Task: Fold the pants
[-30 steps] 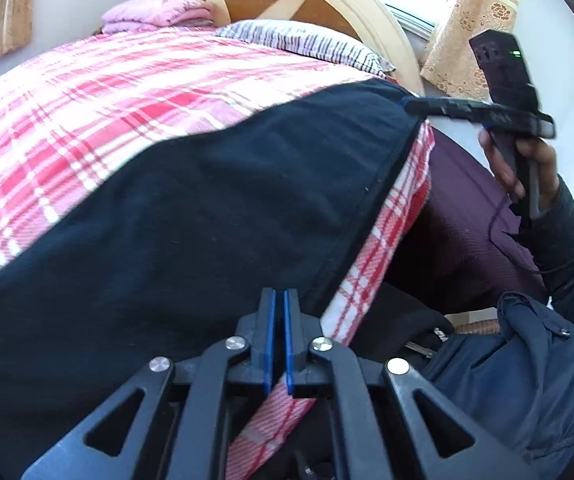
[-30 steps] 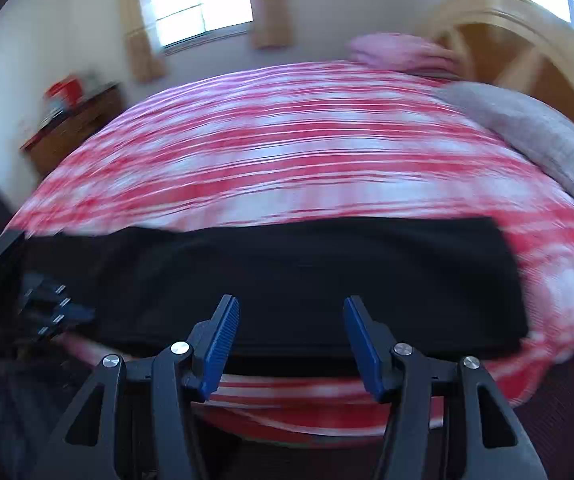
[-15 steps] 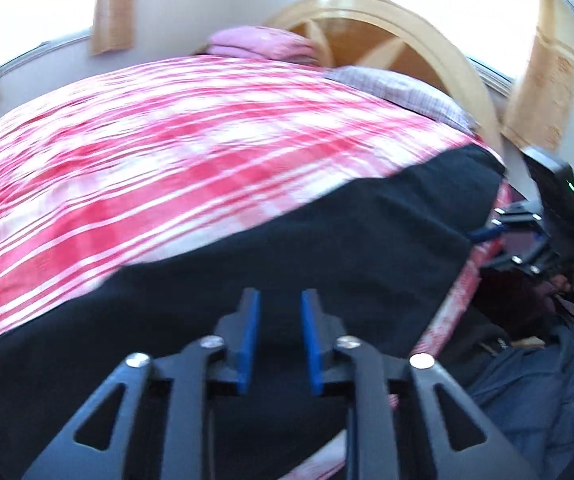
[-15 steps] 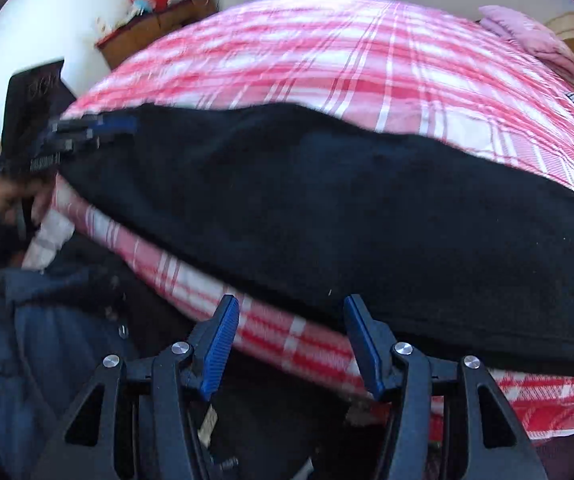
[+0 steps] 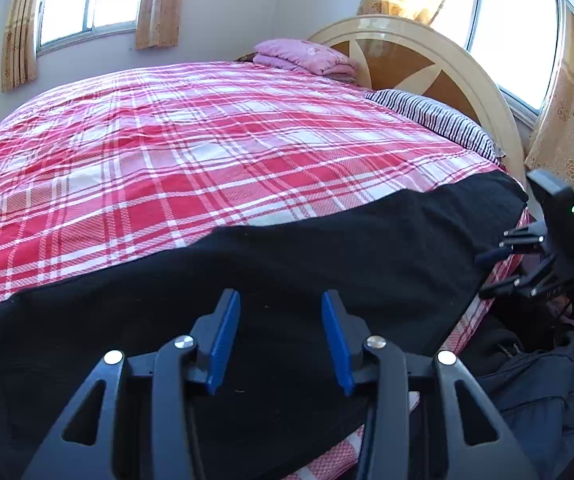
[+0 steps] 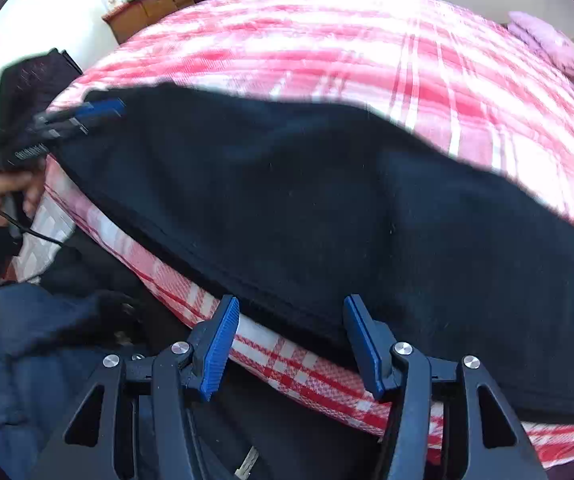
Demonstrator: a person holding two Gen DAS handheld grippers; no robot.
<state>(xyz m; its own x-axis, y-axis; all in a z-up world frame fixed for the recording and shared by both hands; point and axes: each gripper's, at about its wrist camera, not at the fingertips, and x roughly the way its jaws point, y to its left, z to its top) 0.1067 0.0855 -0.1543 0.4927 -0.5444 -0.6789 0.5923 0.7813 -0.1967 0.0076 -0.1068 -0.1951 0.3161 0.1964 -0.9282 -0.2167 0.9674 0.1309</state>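
Black pants [image 5: 287, 280] lie flat in a long strip along the near edge of a bed with a red and white plaid cover [image 5: 191, 152]. My left gripper [image 5: 281, 336] is open and empty, just above one end of the pants. My right gripper [image 6: 291, 340] is open and empty at the pants' near edge [image 6: 271, 216] by the other end. Each gripper shows in the other's view: the right one [image 5: 503, 268] at the far right, the left one [image 6: 83, 116] at the far left.
A striped pillow [image 5: 435, 120] and a folded pink blanket [image 5: 307, 56] lie by the round wooden headboard [image 5: 427, 56]. A wooden dresser [image 6: 167, 4] stands beyond the bed. The person's dark blue jacket [image 6: 39, 344] is close against the bed's side.
My left gripper has opened, letting go of the pants' edge, and swung to face across the bed. My right gripper stayed open and moved down to the pants' near edge.
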